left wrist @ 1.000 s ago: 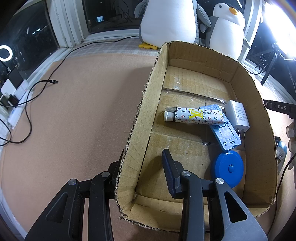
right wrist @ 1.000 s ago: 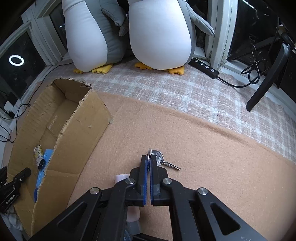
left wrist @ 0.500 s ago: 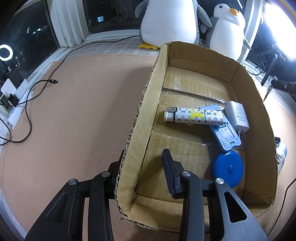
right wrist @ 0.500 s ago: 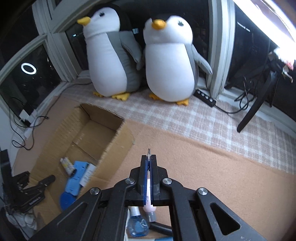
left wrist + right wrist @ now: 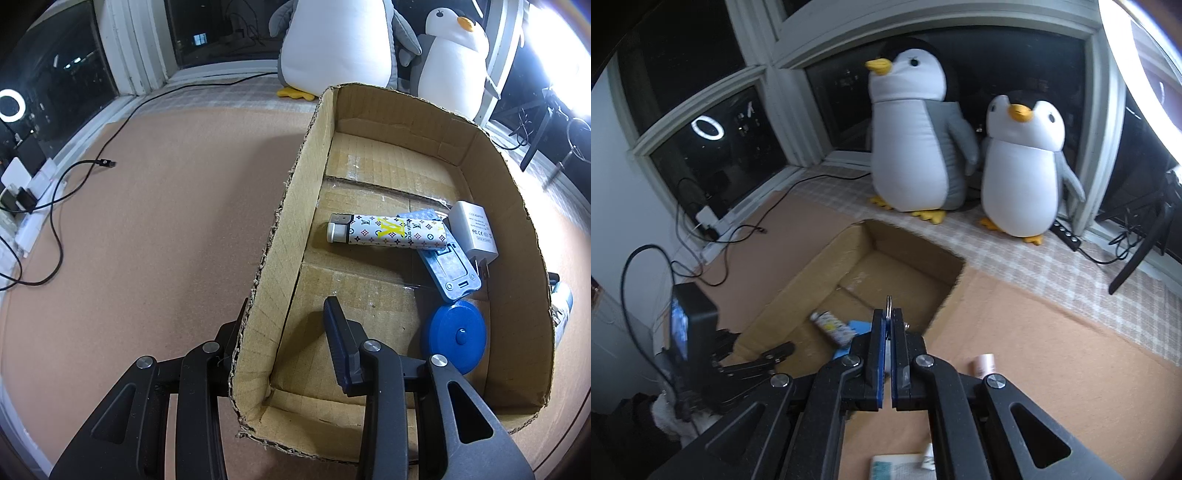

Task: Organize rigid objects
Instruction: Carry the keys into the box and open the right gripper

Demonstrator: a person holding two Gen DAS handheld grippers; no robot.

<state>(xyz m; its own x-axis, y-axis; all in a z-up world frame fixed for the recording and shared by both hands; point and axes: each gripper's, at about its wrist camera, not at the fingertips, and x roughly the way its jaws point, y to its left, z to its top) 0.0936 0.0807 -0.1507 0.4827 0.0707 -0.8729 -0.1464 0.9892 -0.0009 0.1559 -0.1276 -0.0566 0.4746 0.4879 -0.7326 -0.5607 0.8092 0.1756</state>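
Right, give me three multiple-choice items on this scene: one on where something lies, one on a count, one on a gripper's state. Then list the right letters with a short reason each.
1. Where does the round blue disc lie?
A. Inside the cardboard box, near its corner
B. On the carpet outside the box
C. On the windowsill

2. How many plush penguins stand by the window?
A. One
B. Two
C. Four

3. What is the left gripper doing?
A. Hanging open above the carpet
B. Clamped on the box's side wall
C. Holding the patterned lighter

Answers:
1 A: the disc rests on the box floor beside the blue phone-shaped item.
2 B: a larger penguin and a smaller penguin stand side by side.
3 B: one finger is outside the wall, the other inside, closed on the cardboard.
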